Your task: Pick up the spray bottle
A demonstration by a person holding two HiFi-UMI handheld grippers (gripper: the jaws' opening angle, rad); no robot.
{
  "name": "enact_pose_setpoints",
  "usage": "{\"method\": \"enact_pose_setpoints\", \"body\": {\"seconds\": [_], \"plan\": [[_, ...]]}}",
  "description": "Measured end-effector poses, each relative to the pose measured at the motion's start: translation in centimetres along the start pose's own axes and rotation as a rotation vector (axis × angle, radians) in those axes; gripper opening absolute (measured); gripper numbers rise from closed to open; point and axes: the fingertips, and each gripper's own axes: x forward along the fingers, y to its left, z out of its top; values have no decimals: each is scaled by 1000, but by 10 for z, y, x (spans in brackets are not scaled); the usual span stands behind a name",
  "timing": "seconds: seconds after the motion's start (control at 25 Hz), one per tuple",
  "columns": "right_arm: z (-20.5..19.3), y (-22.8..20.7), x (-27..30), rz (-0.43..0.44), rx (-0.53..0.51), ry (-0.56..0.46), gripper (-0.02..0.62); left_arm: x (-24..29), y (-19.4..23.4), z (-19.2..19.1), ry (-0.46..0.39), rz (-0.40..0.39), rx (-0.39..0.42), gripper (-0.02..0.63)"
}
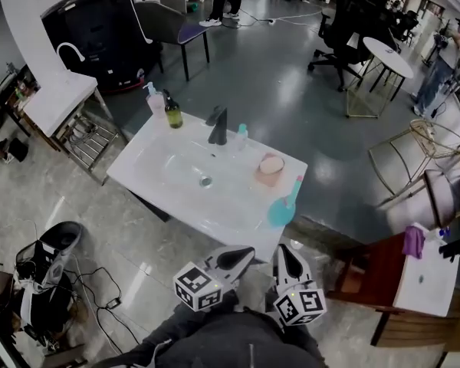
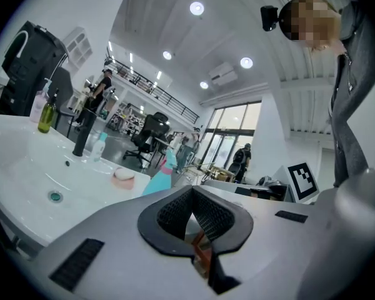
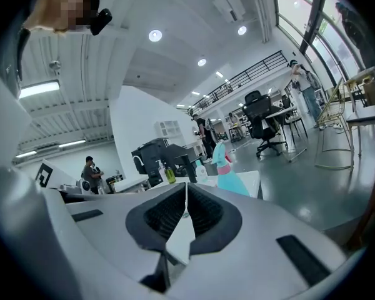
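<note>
– polished grey floor all round, and the white sink counter [image 1: 149,176] stands alone in the middle of the hall. where's the spray bottle [image 1: 282,208]?
– teal with a pink collar, upright at the counter's near right corner, just beside the pink dish [image 1: 271,167]. nothing crowds its near side, so i'd judge it reachable from where the person stands.
– and the grippers?
– both low by the person's body, short of the counter edge, pointing roughly level toward it. the left gripper [image 1: 244,256] has its jaws pressed together with nothing between them. the right gripper [image 1: 285,253] is the same, closed and empty.
– why closed?
– probably just a carrying posture for the approach, since neither is near enough to grasp. the right one lines up closer with the bottle, so i'd guess it takes the grip, and its jaws must part first.
– risks?
– the bottle sits close to the edge, so a careless nudge could tip it off.
</note>
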Motion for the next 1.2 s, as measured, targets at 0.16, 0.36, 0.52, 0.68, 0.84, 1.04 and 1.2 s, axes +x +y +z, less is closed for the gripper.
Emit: {"method": "enact_pose_setpoints", "body": {"seconds": [0.16, 0.36, 0.52, 0.68, 0.84, 1.04, 1.2], "plan": [[8, -14, 11, -57, -23, -36, 12, 14, 16, 9, -1, -32, 20, 6], [16, -23, 18, -114, -49, -67, 12, 28, 27, 10, 10, -72, 17, 6], [19, -25, 26, -161, -84, -62, 14, 35, 24, 8, 27, -105, -1, 6], [25, -29, 50, -182, -105, -42, 197, 36, 32, 15, 8, -83, -2, 6], [37, -41, 73, -242, -164, -64, 219, 38, 51, 22, -21, -35, -25, 6], [42, -53, 101, -239, -185, -35, 221, 48, 72, 30, -30, 15, -29, 6], [39, -66, 120, -235, -181, 11, 221, 60, 86, 34, -31, 42, -37, 6]]}}
